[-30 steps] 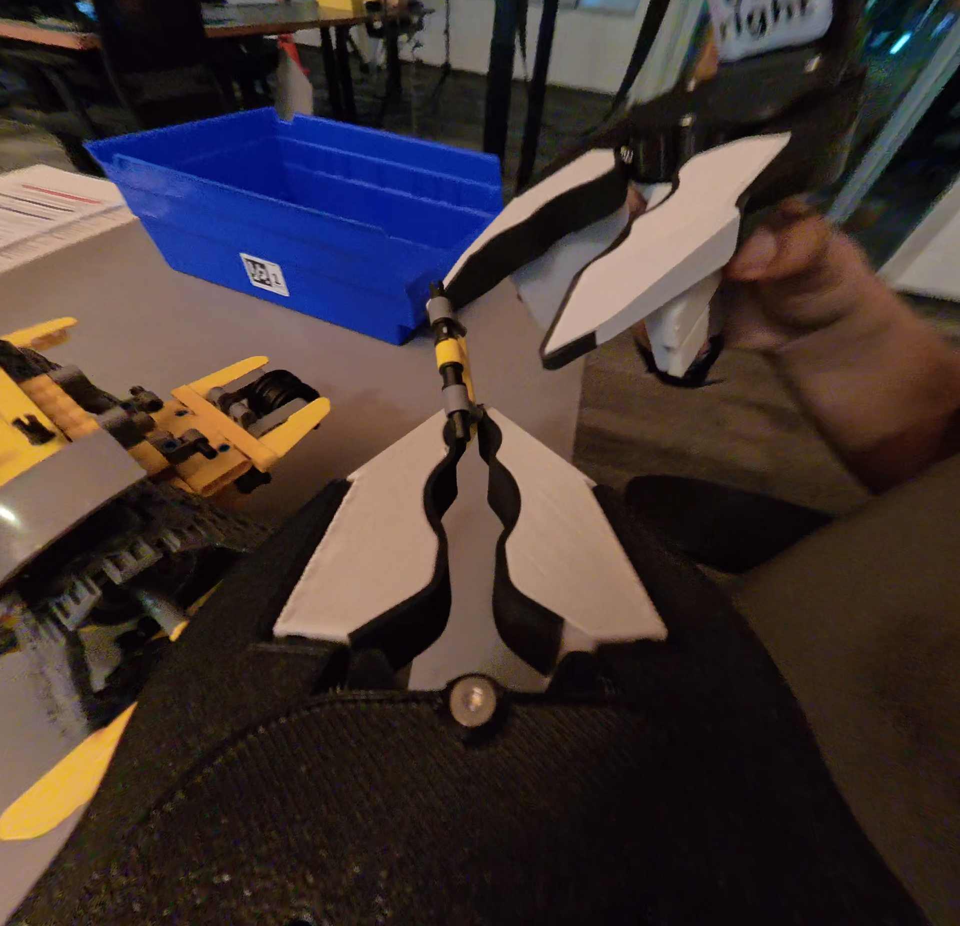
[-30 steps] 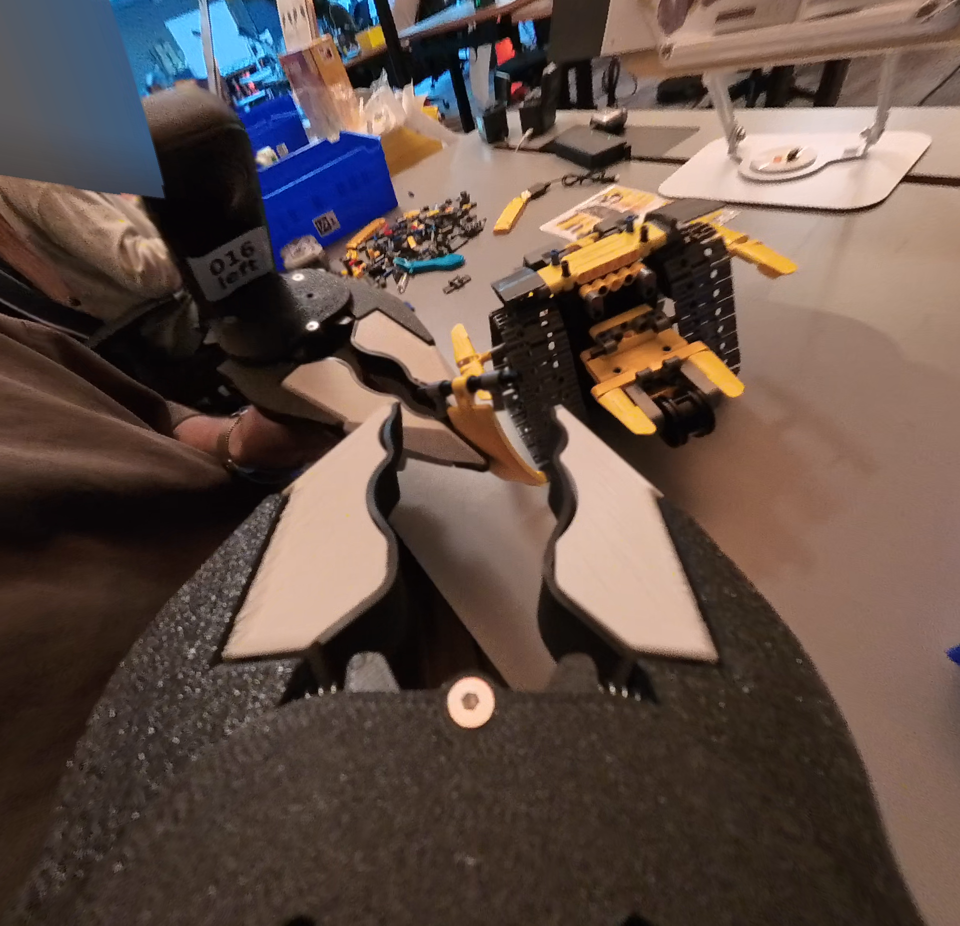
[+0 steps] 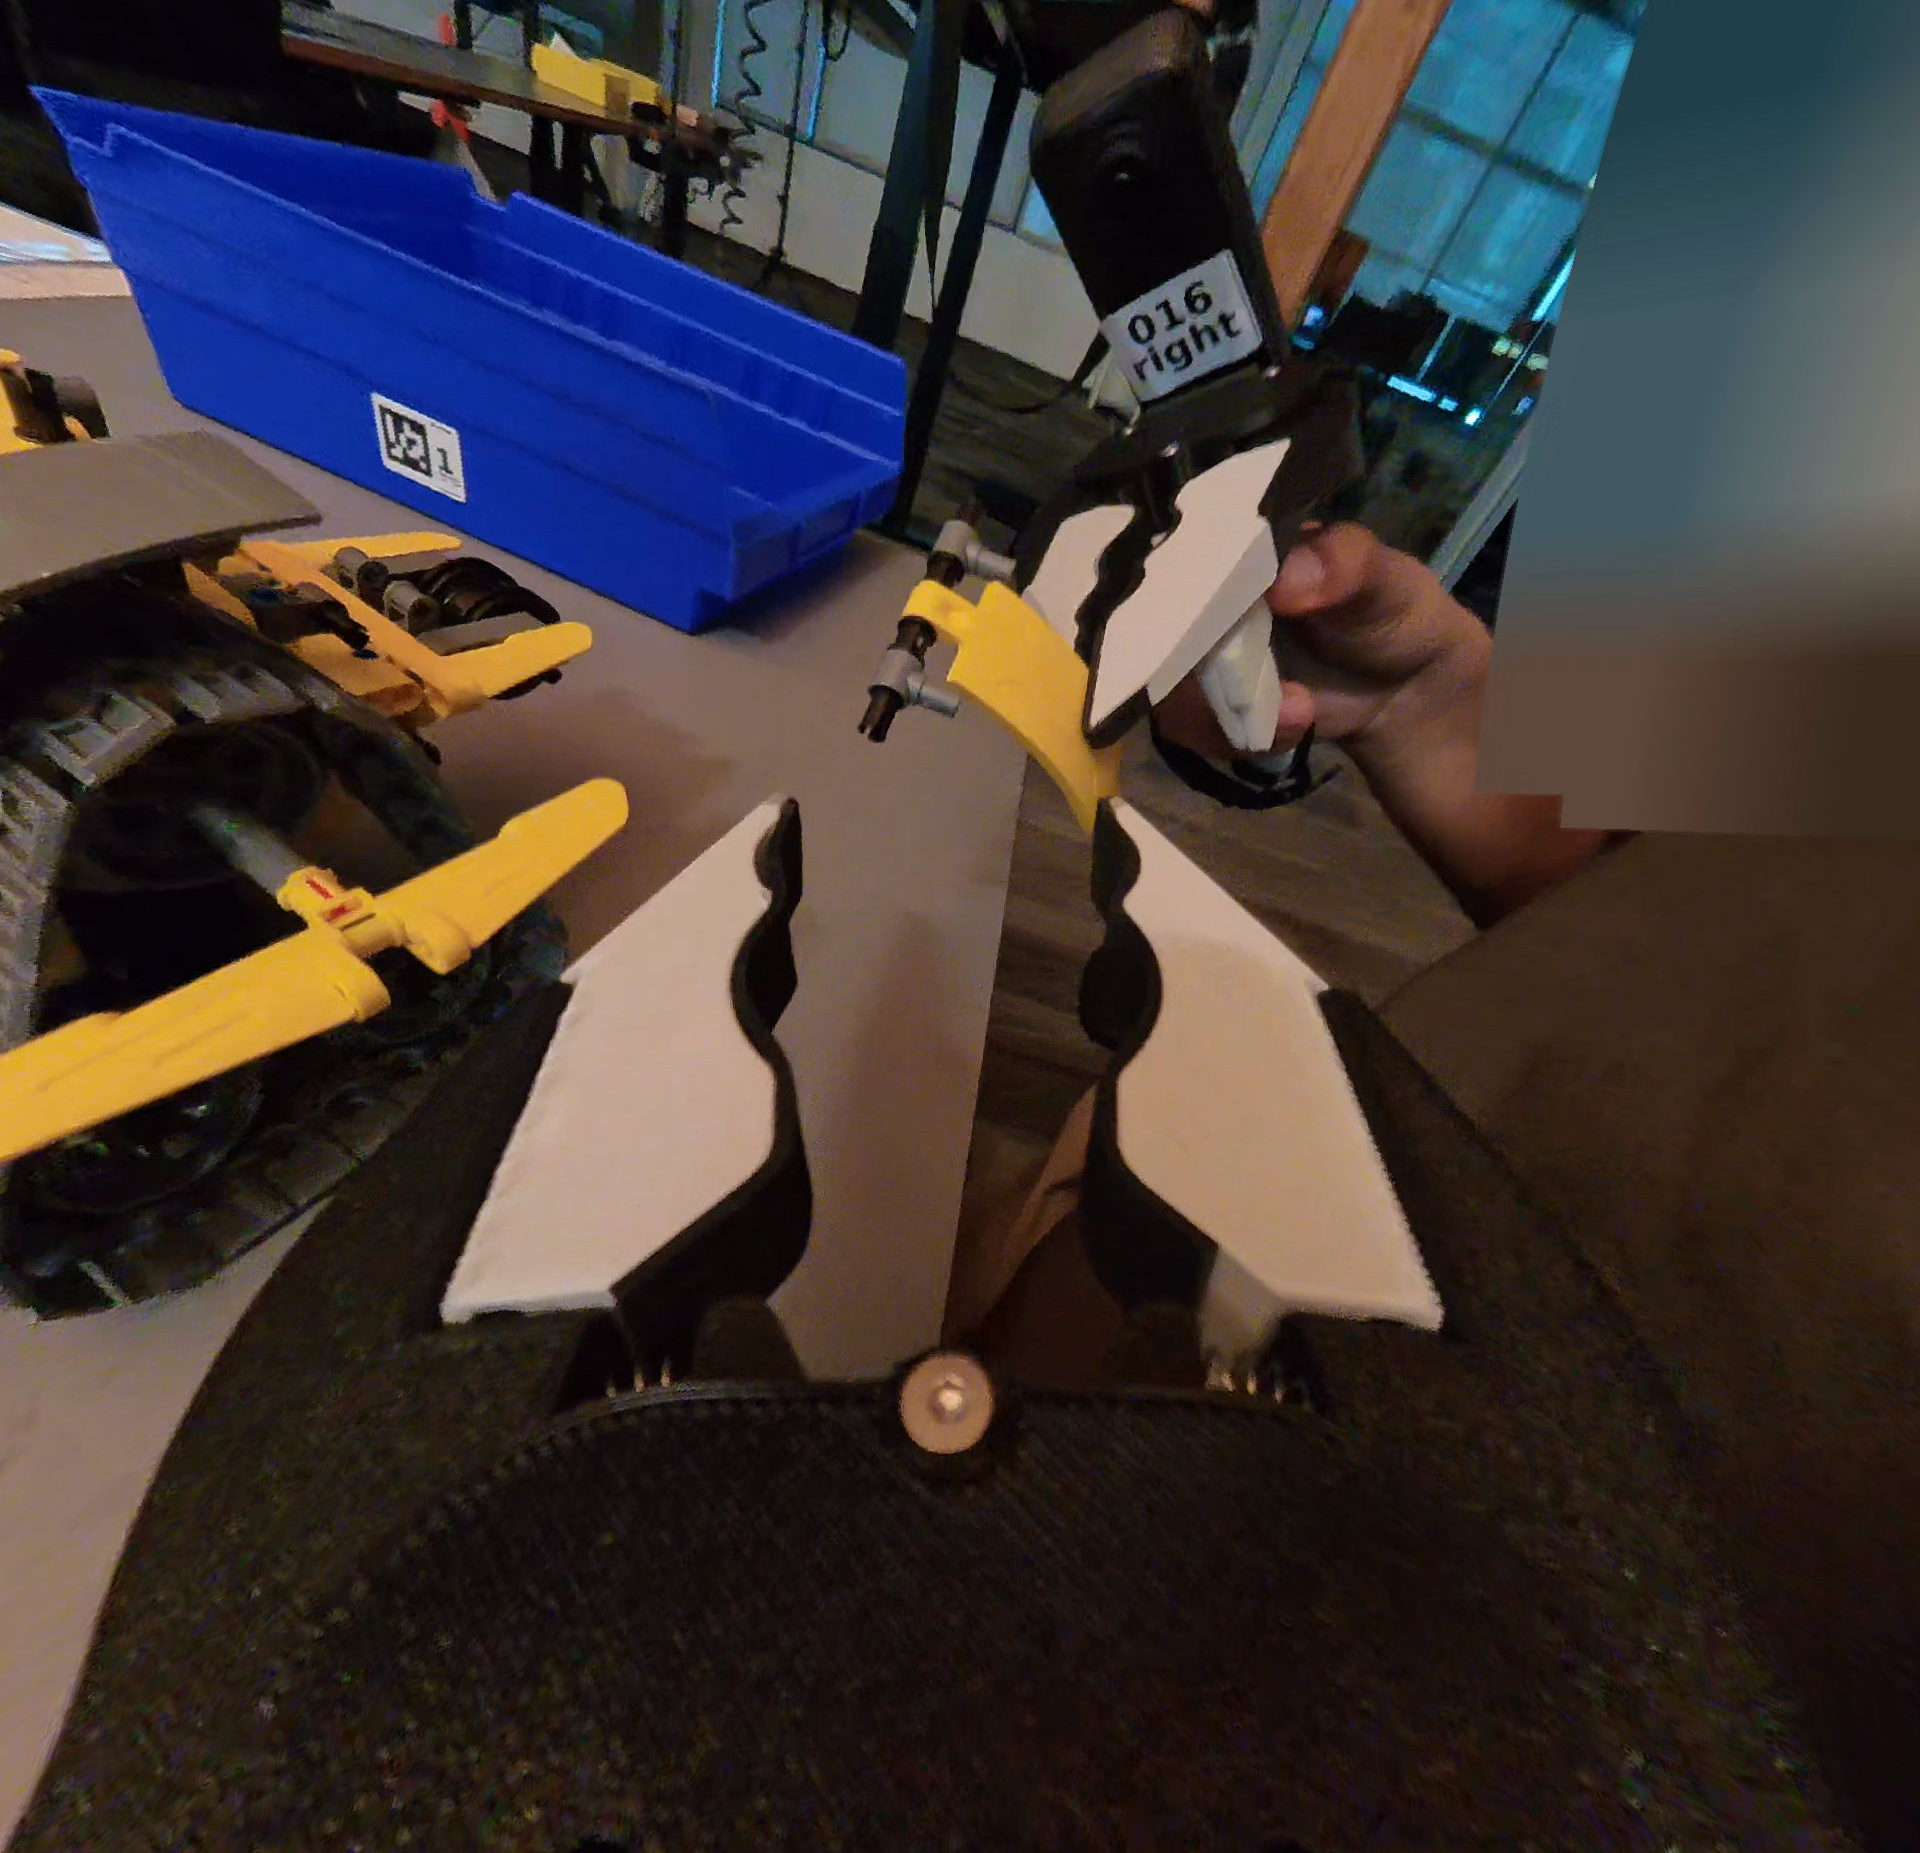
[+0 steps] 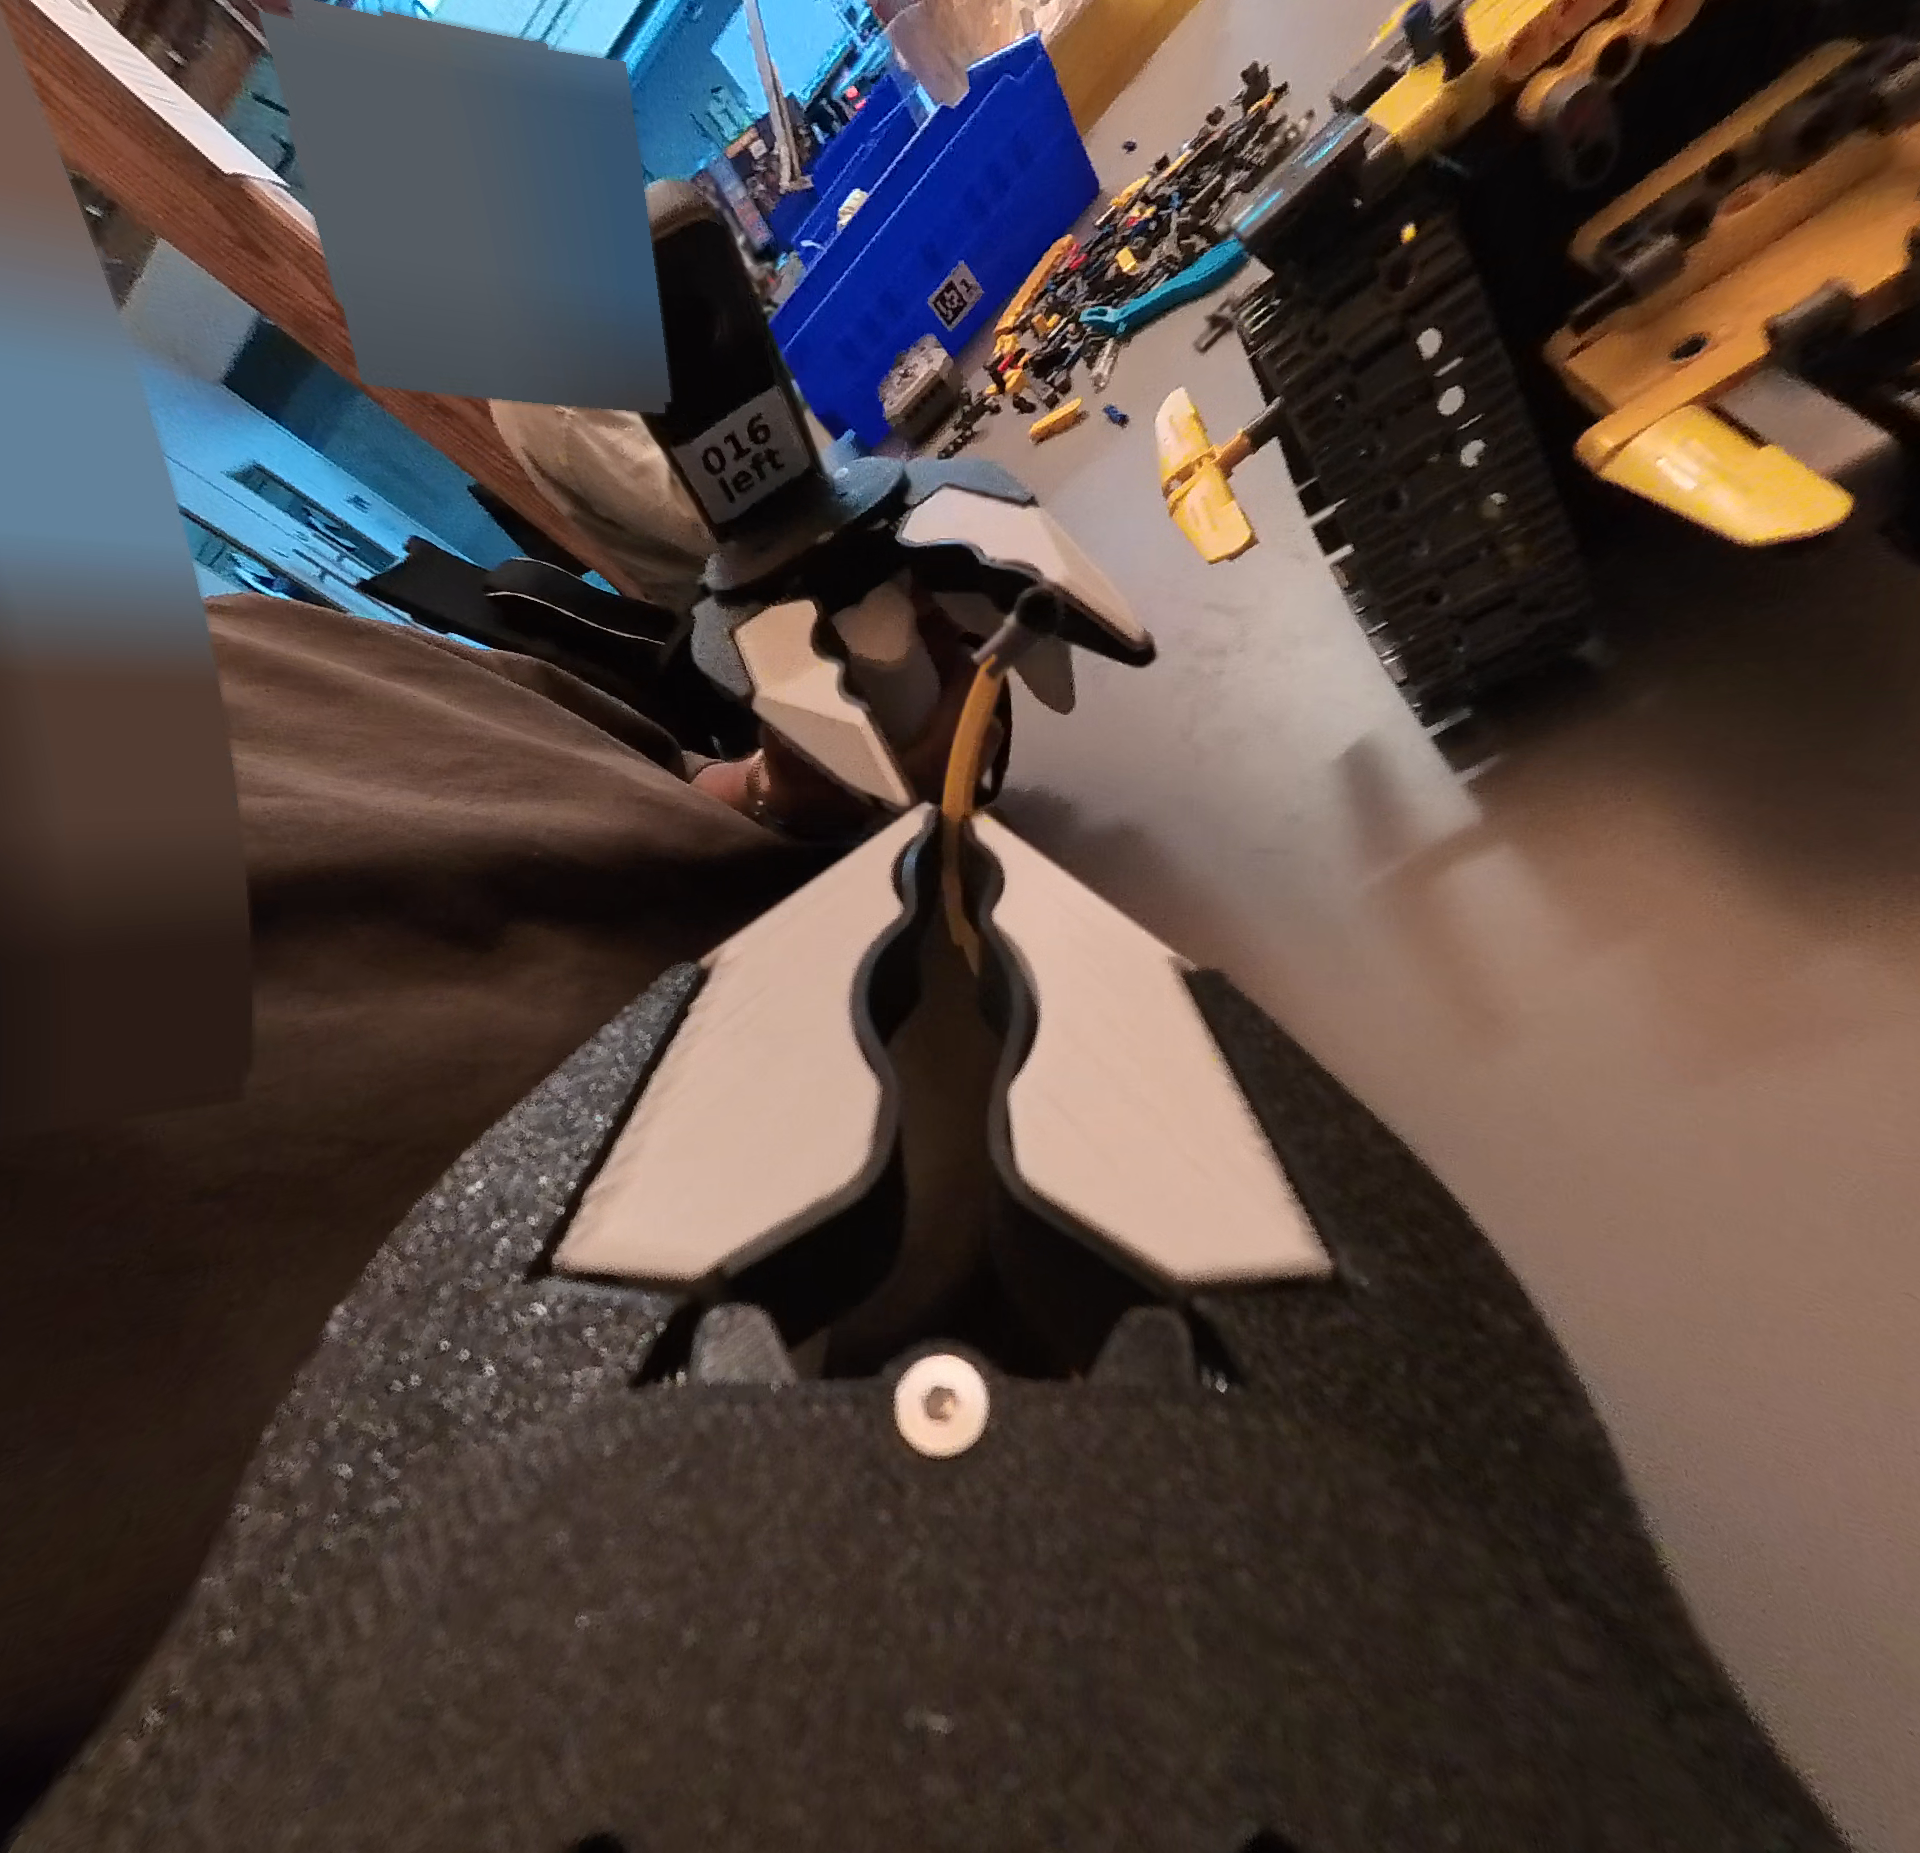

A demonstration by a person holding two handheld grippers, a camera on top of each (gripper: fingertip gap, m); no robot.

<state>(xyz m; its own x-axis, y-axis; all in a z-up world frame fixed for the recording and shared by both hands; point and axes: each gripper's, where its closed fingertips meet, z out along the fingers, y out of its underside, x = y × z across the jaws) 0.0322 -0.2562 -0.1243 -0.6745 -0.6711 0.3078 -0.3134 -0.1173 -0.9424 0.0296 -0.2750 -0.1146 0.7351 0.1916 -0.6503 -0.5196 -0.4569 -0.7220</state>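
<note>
Since a second ago the curved yellow piece [image 3: 1023, 697] has been passed over; the left gripper [image 3: 945, 827] is now spread wide and empty, the piece pinched in the right gripper [image 4: 951, 832] above the table edge [image 3: 675, 723]; farther left the yellow-and-black model [image 3: 260, 764] is seen, the blue bin [image 3: 499, 349] behind.

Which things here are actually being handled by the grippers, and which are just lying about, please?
Handled: yellow curved panel with axle, clamped in right gripper; left gripper open near it.
Lying about: blue bin, tracked model, loose parts pile.
</note>
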